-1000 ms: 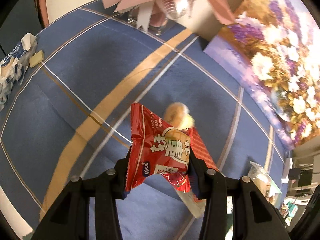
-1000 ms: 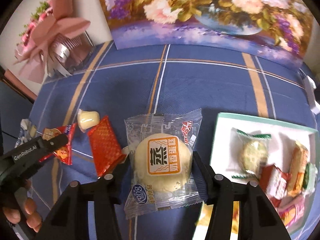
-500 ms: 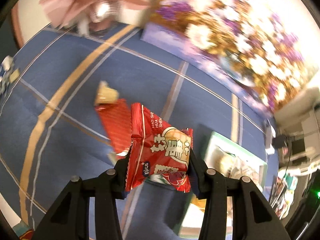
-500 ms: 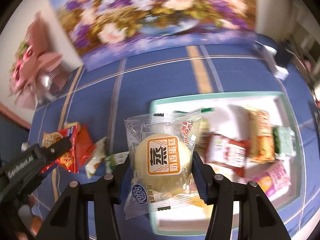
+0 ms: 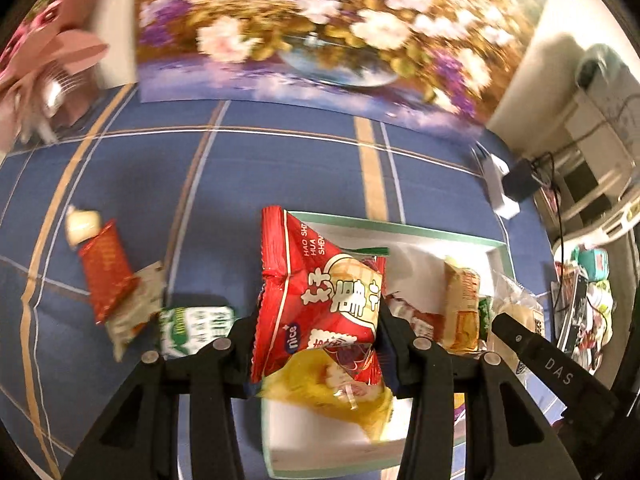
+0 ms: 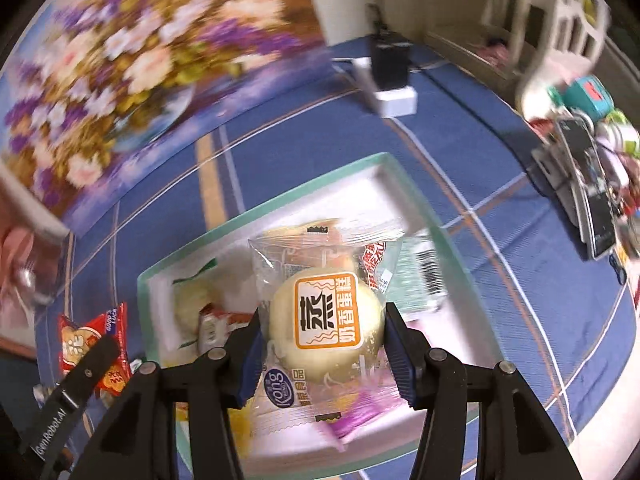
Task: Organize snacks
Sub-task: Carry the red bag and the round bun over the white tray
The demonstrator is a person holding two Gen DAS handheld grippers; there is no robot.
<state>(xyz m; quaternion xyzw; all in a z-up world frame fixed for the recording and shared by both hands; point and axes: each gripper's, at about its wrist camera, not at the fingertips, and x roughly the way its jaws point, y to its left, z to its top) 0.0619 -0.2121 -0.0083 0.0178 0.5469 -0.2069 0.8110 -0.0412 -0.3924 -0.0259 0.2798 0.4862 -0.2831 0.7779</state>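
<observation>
Two handheld grippers are seen from cameras that look down along their black fingers onto a table under a blue cloth [image 5: 280,160] with tan and white stripes. The left gripper [image 5: 318,330] is clamped on a red snack packet [image 5: 320,300] with white Chinese lettering; its pads press both sides of the packet, which hangs above the near left corner of a white tray [image 5: 400,232] with a pale green rim. In the tray lie several wrapped snacks, among them a yellow packet [image 5: 332,396] just under the red one and an orange packet [image 5: 462,308] further right. On the cloth left of the tray lie loose snacks: a green and white packet [image 5: 196,326], a red foil bar [image 5: 106,270] and a small cream-coloured sweet [image 5: 82,226] touching its far end. The right gripper [image 6: 324,338] is closed around a clear-wrapped pale round cake [image 6: 324,320] with an orange label, held above the middle of the tray [image 6: 280,204]. From this view the left gripper's black arm and its red packet [image 6: 92,344] show at the lower left, beside the tray's left edge. A large flower painting [image 5: 320,28] stands along the far side of the table, a pink bouquet [image 5: 44,56] is at the far left, and a cluttered shelf area at the right is blurred.
</observation>
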